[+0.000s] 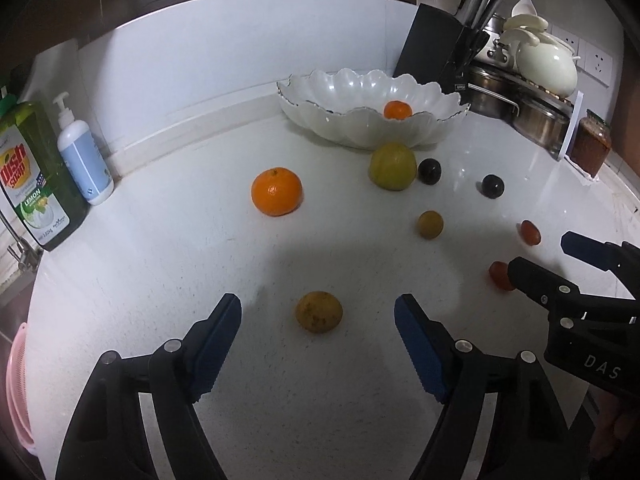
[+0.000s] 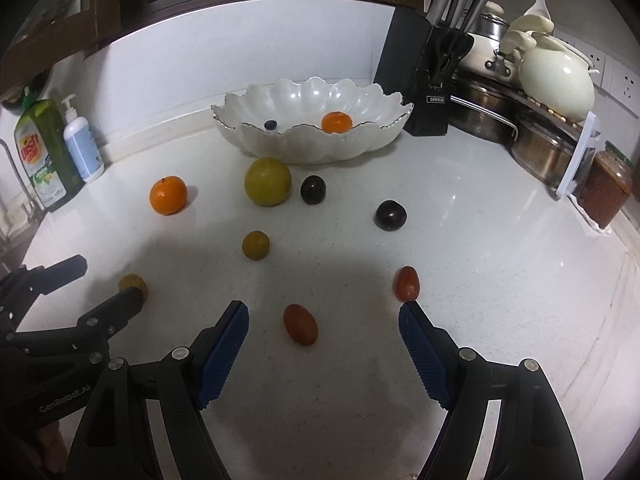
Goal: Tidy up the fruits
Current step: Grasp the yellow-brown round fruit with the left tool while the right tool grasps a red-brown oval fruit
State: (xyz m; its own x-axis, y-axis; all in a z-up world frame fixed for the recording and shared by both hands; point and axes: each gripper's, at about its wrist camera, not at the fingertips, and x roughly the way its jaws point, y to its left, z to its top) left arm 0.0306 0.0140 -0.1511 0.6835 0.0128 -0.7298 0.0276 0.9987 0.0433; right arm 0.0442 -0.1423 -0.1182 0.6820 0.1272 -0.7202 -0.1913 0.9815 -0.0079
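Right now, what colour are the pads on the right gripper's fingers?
Blue, with a bumpy texture, on black fingers. The right wrist view shows them best.

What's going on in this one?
A person is sorting fruit on a counter with a gripper in each hand. The left gripper is open around a small yellow fruit; the right gripper is open around a red tomato. Neither is gripped yet. The bowl already holds a mandarin and a small dark fruit. Seven other fruits lie loose on the counter.
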